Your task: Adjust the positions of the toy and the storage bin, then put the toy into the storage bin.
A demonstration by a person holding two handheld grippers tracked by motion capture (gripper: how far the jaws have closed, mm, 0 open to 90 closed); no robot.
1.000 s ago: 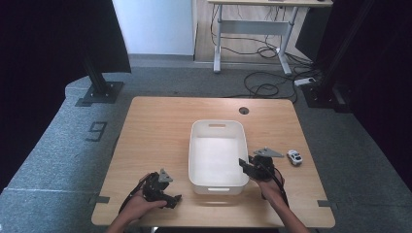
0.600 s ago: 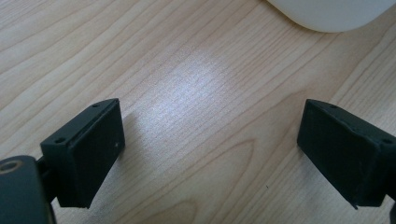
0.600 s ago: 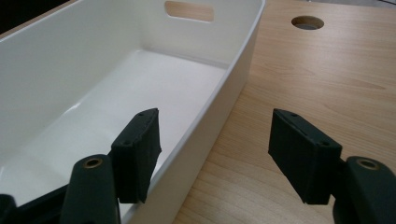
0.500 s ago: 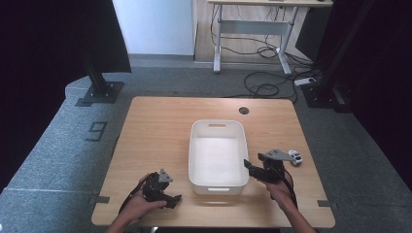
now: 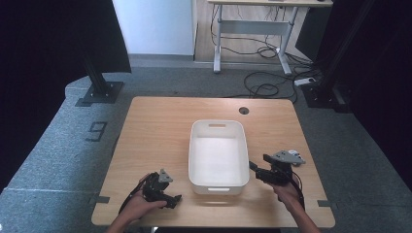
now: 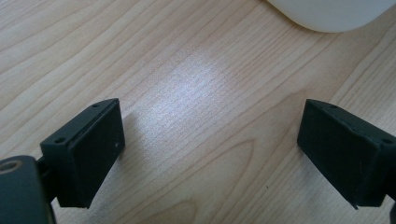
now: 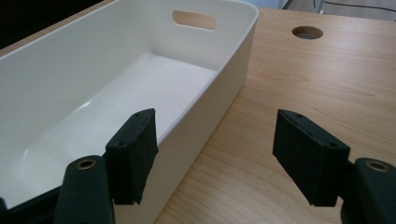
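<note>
Bin: we see the white plastic bin (image 5: 218, 156) empty at the middle of the desk (image 5: 155, 131), a handle slot in each end wall.
Handling: we judge it light, stiff and slick.
Hold: thin side rim or handle slot.
Right tongs (image 5: 258, 171): wide open, empty, straddling its right wall.
Left tongs (image 5: 171, 199): wide open, empty, over bare wood.

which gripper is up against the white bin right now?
The right gripper: its open jaws sit by the white bin's right wall, one jaw over the rim in the right gripper view. The left gripper rests lower left, apart from the bin.
</note>
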